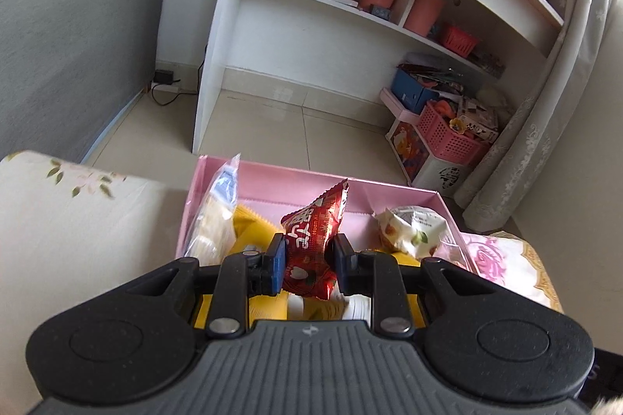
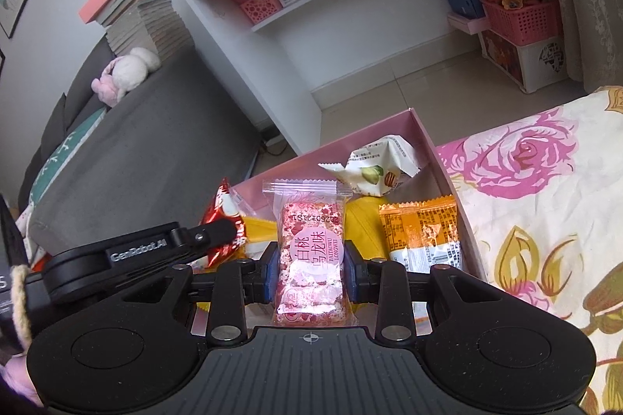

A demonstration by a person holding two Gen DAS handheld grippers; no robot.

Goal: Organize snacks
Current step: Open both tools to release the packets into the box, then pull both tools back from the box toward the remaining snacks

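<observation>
The pink snack bar [image 2: 310,259], low in the middle of the right wrist view, bears a round label reading "白桃乌龙味" and "BAITAOWU LONGWEI", with an upside-down stamp "20260121S1" above it. At lower left, the black left gripper [image 2: 224,239] reads "GenRobot.AI". Print on the other packets is too small to read

Between the matt black plastic fingers of the left hand-held gripper [image 1: 307,259] sits a glossy, crinkled red foil packet [image 1: 311,243]. The right hand-held gripper [image 2: 311,269], same matt plastic with shiny metal rivets, pinches a clear glossy plastic-wrapped pink bar [image 2: 309,259]. Ahead lies a smooth pink cardboard box [image 1: 389,191]; to its right, floral cloth [image 2: 545,200], matt.
</observation>
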